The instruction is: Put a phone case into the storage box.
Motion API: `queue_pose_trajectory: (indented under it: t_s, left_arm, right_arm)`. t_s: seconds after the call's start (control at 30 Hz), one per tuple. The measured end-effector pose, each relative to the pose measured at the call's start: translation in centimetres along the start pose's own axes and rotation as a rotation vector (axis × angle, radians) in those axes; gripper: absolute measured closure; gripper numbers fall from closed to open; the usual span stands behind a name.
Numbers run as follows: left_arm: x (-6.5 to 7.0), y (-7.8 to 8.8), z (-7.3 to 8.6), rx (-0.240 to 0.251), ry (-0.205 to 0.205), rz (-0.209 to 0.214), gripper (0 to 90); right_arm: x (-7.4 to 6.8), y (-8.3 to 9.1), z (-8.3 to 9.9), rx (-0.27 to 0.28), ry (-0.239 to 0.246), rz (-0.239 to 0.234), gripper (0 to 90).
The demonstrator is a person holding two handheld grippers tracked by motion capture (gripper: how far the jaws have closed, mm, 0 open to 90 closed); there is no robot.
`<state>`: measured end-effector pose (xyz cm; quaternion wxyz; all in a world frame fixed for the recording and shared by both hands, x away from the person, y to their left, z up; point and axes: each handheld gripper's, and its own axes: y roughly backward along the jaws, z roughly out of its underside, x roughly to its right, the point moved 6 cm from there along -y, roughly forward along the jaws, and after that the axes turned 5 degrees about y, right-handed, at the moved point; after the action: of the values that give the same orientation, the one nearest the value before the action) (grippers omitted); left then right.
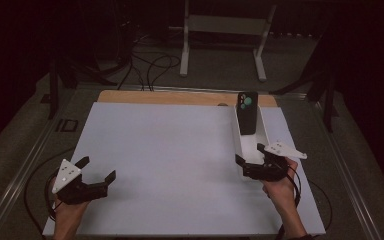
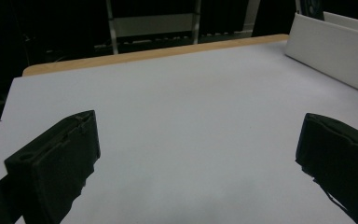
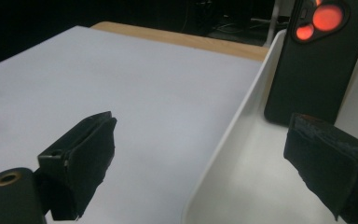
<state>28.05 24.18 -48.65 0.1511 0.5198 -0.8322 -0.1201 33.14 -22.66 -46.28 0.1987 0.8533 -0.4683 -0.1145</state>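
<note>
Right gripper view: phone (image 3: 319,60) lenses glowing red.

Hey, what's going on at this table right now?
A person holds a two-jaw gripper in each hand over a white-topped table. The right gripper is open at the near end of a long white plastic tray, one jaw outside its wall and one inside. A black phone with round camera lenses stands leaning at the tray's far end, not gripped. The left gripper is open and holds nothing, near the table's front left corner.
</note>
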Motion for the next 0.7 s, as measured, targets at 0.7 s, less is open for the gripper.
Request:
queue_pose_trajectory:
  t_s: [0.7]
  left_arm:
    - [-0.1, 0.9, -0.1, 0.018, -0.010, 0.023, 0.2]
  right_arm:
    - [-1.8, 2.2, 4.2, 0.090, 0.067, -0.002, 8.7]
